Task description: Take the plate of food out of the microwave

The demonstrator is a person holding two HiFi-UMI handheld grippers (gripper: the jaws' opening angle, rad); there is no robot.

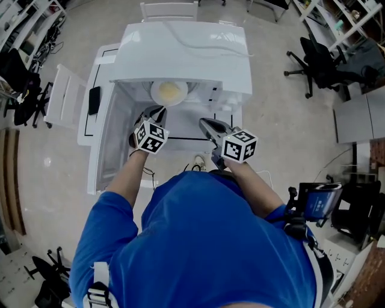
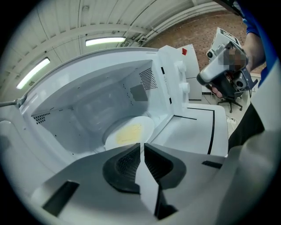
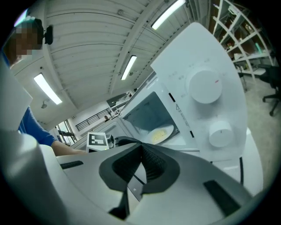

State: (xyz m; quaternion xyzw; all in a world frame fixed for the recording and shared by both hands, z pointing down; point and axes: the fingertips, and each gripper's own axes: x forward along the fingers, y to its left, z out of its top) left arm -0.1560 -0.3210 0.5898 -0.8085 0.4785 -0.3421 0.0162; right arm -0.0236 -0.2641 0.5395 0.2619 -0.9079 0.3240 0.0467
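Left gripper [image 2: 141, 147]: jaws shut tip to tip, nothing between them, aimed into the open microwave [image 1: 183, 57], short of the plate [image 2: 130, 132] and touching nothing. Right gripper [image 3: 141, 148]: jaws likewise pressed together and empty, held just right of the left one, near the front of the control panel [image 3: 197, 115] with its two round knobs. Plate of yellowish food inside the microwave, flat on the cavity floor, near the left gripper's tips but apart from them. Door [image 1: 108, 141] swung open on the left, its free edge toward the person. Under the microwave, a white table [image 1: 90, 129] marked with black lines; on its left part, a small flat black object [image 1: 94, 100]. Around the table, a pale floor — black office chairs [image 1: 319, 60] to the right, shelving [image 1: 355, 18] at the far right.
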